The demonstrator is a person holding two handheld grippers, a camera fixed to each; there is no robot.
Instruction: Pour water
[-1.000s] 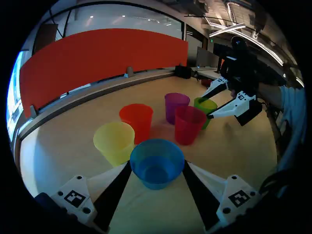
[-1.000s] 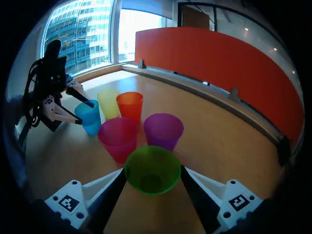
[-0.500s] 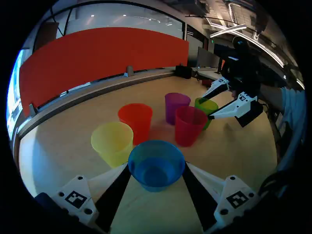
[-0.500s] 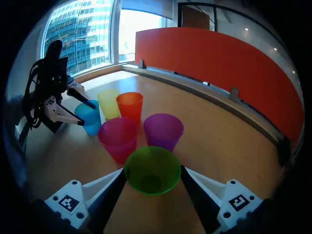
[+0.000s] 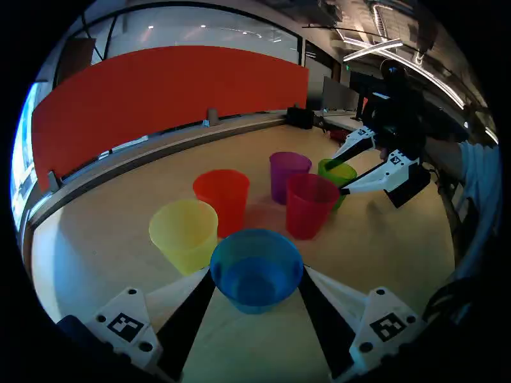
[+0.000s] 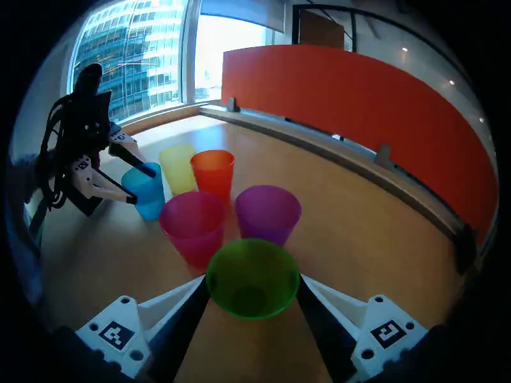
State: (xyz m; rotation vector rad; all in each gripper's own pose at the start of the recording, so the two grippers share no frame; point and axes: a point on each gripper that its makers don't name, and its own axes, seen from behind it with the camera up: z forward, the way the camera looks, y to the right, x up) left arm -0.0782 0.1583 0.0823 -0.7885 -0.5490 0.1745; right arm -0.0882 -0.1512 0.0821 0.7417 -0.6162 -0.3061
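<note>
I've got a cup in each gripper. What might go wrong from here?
1. The blue cup in the left gripper seems to hold water; tilting it fast may spill it onto the table.
2. The green cup in the right gripper is close to the pink cup and the purple cup, so swinging it may knock them over.
</note>
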